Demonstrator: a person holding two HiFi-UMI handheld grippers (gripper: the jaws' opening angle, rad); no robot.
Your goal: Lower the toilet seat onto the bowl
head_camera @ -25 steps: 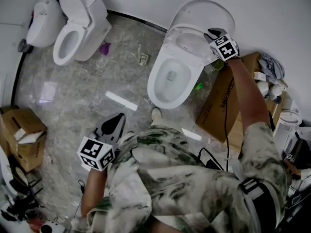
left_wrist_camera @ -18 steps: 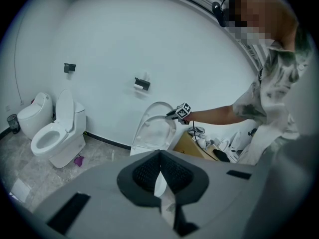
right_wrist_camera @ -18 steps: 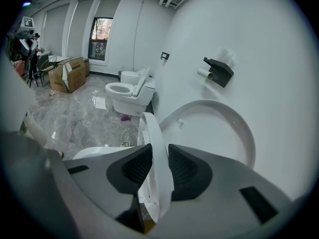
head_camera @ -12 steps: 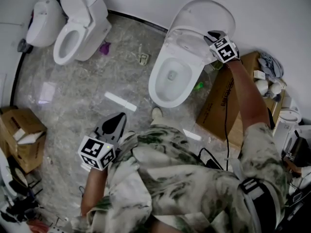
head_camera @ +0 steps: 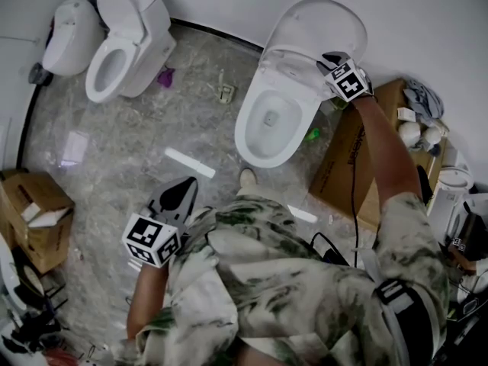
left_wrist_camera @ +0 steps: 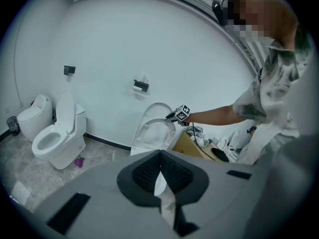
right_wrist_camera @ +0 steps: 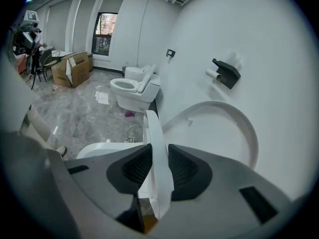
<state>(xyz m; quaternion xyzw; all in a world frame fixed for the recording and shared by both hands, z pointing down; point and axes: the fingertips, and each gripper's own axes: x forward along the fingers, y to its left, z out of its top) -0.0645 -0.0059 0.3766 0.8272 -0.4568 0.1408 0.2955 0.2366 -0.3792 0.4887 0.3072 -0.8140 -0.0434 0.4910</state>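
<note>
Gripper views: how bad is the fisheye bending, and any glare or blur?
Left gripper view: wall bows strongly, corners black. Right gripper view: same bending, toilet seat sharp up close. Head view: even light, bright reflections on the floor.

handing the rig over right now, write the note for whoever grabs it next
Grippers: the right gripper is shut on the side edge of the toilet seat. The left gripper is shut and empty, held low, away from the toilet.
Things: the seat stands tilted, off the upright lid and not yet on the bowl.
Done: seat gripped and clear of the lid.
Left: swing it down onto the bowl's rim, then let go.
</note>
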